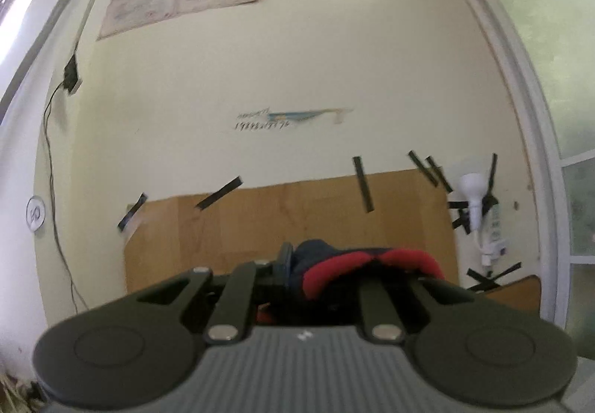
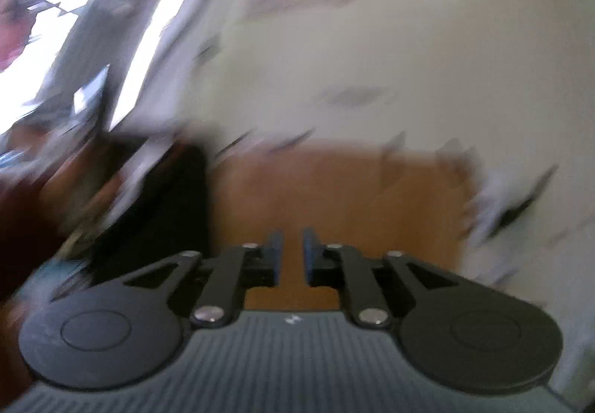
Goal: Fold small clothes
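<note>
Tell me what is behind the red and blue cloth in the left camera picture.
Behind the cloth stands a brown cardboard sheet, taped to the pale wall with black strips. The cloth and the left hand-held gripper cover the cardboard's lower middle part.

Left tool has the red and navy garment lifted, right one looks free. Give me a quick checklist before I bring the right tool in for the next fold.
1. Left tool shut on the garment: ok.
2. Right tool open, nothing between its fingers: ok.
3. Right wrist view sharp enough to aim: not ok, heavily blurred.
4. Free edge of the garment located: cannot tell, only the bunched part at the left tool shows.
5. Folding surface in view: cannot tell, both cameras face the wall and cardboard panel.
</note>
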Tool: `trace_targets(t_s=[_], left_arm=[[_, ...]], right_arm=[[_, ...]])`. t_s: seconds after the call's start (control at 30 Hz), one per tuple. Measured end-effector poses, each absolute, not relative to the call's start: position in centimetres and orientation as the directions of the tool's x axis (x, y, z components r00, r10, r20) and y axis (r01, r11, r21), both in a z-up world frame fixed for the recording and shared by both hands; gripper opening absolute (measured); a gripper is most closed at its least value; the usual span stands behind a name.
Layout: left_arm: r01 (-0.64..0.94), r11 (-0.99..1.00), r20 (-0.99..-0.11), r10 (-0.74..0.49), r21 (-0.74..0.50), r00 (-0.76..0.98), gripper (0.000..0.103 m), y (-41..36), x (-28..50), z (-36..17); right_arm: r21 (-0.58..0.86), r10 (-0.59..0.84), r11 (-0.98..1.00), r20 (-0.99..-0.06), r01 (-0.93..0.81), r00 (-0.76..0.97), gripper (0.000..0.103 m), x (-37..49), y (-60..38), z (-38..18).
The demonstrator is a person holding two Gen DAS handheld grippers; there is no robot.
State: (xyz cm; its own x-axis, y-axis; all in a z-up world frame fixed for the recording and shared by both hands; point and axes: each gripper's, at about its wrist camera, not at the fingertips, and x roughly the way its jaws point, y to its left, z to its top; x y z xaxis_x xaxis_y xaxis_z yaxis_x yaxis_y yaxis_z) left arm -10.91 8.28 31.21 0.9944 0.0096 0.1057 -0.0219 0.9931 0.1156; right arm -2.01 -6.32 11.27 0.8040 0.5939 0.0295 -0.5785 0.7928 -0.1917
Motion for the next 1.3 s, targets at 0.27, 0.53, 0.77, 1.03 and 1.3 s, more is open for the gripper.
trace_targets(t_s=[0.27, 0.53, 0.77, 1.03, 1.3], left_arm=[[-0.069, 0.997, 0.067, 0.067, 0.021, 0.995, 0.012, 9.4, -9.5, 33.3], [-0.120, 0.993, 0.089, 0.121, -0.017, 0.989, 0.012, 8.2, -10.7, 36.2], [-0.124, 0.992, 0.117, 0.123, -0.001, 0.985, 0.012, 9.1, -13.8, 37.4], [-0.107, 0.992, 0.223, 0.120, -0.070, 0.967, 0.012, 13.8, -19.7, 39.6], [-0.089, 0.995, 0.219, 0.097, -0.049, 0.971, 0.015, 15.1, -20.0, 41.0]], right_arm=[[-0.286, 0.725, 0.498, -0.381, -0.819, 0.574, 0.064, -3.9, -0.7, -3.6], [-0.133, 0.840, 0.430, -0.305, -0.893, 0.450, 0.089, -1.3, 0.2, -2.8], [0.003, 0.700, 0.665, -0.351, -0.747, 0.622, 0.007, 3.3, -2.8, -2.7], [-0.067, 0.452, 0.890, 0.024, -0.450, 0.892, 0.007, -4.7, -22.6, 14.4], [-0.143, 0.308, 0.949, 0.229, -0.281, 0.923, 0.007, -11.9, -30.4, 25.3]])
